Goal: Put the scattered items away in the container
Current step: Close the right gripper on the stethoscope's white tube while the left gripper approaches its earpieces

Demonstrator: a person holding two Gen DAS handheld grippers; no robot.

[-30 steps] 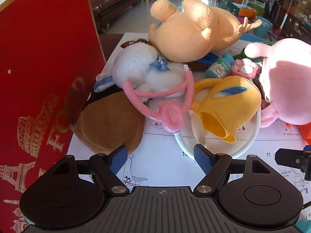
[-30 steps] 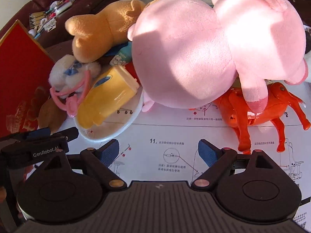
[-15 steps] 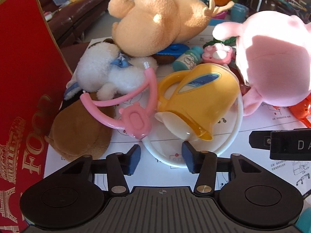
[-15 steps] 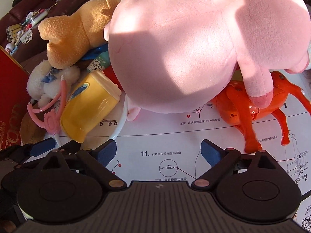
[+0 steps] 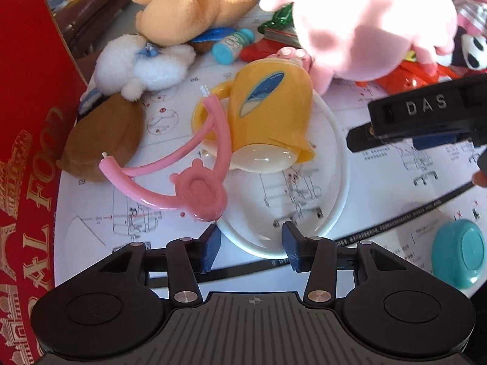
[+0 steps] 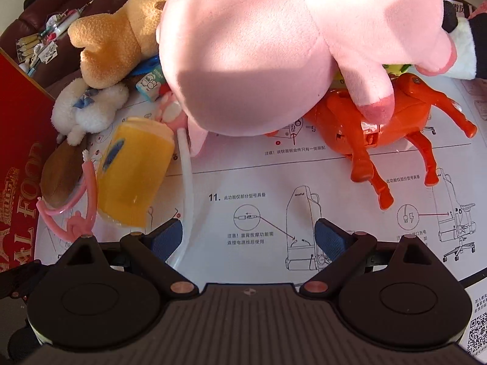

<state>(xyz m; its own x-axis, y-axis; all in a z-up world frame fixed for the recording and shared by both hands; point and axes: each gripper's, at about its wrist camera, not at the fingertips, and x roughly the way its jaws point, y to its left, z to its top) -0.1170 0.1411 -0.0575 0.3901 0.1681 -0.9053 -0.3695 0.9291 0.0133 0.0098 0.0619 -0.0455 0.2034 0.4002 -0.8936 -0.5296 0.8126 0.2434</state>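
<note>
My left gripper has its blue pads against the near rim of a white plate, one on each side. A yellow cup lies tipped on the plate. A pink toy stethoscope rests against the cup, its head beside my left finger. The red box stands at the left. My right gripper hangs open over the printed sheet with nothing between its fingers. The plate's rim runs past its left finger. A big pink plush lies ahead, on an orange toy horse.
A white plush, a brown plush, a tan plush and a teal bottle crowd the far left. A teal round toy and a black cable lie at the near right.
My left jaws have narrowed onto the plate's near rim, and that hand has swung right and rolled. The right gripper has drawn closer to the pink plush and the sheet.
</note>
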